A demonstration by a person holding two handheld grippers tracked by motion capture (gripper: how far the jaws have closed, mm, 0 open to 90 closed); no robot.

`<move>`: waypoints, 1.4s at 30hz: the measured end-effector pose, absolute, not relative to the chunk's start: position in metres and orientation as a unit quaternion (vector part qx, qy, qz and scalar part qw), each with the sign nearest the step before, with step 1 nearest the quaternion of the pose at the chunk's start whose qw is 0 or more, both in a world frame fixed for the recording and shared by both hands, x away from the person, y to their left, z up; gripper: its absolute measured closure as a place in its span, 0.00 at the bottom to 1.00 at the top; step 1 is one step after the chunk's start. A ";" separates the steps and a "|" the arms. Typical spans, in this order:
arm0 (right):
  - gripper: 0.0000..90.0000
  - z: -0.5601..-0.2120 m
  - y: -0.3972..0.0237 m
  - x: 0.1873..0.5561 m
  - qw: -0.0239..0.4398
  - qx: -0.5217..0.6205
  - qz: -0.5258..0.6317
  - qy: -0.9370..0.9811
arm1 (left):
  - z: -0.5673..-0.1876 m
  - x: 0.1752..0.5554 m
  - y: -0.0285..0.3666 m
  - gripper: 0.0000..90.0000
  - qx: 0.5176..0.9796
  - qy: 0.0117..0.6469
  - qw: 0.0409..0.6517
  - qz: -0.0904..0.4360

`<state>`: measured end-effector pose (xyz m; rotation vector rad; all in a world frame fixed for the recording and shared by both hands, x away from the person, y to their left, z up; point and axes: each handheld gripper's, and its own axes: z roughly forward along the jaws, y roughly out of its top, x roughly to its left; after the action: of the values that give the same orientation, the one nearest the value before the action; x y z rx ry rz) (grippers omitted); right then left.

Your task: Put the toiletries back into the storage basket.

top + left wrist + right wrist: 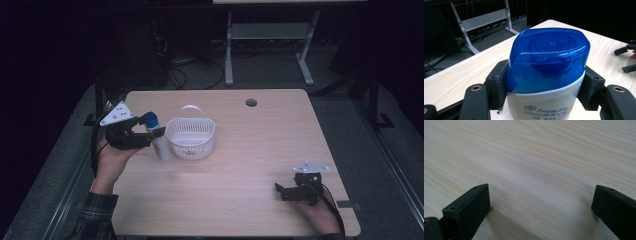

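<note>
**Shampoo bottle clamped in left gripper**

White plastic shampoo bottle with blue flip cap (548, 60) sits between the left gripper (146, 134) pads (499, 85), pinched on both sides just below the cap, upright, base on the pale wood-grain table (250, 150). White plastic lattice basket with hoop handle (190, 137) just beyond the fingertips. Right gripper (281, 190) low over bare table, jaws spread wide, nothing between its fingers (471, 210).

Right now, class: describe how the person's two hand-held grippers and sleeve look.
Each hand-held gripper, left and right, is black, with blocky jaws, a grey three-cornered plate on top and a trailing black cable. The sleeve is dark plaid.
</note>
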<state>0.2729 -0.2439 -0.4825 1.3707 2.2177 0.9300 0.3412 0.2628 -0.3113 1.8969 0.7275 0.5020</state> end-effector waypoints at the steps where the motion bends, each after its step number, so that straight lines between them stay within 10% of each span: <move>1: 0.01 -0.482 -0.244 0.273 0.186 0.487 0.330 0.787 | -0.311 0.341 0.263 0.39 0.785 0.301 0.501 0.208; 42: 0.01 -0.483 -0.244 0.273 0.186 0.486 0.330 0.787 | -0.292 0.387 0.226 0.39 0.786 0.280 0.504 0.220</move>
<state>0.2729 -0.2439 -0.4826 1.3698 2.2177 0.9293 0.3866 0.2264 -0.2924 1.8983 0.6769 0.5322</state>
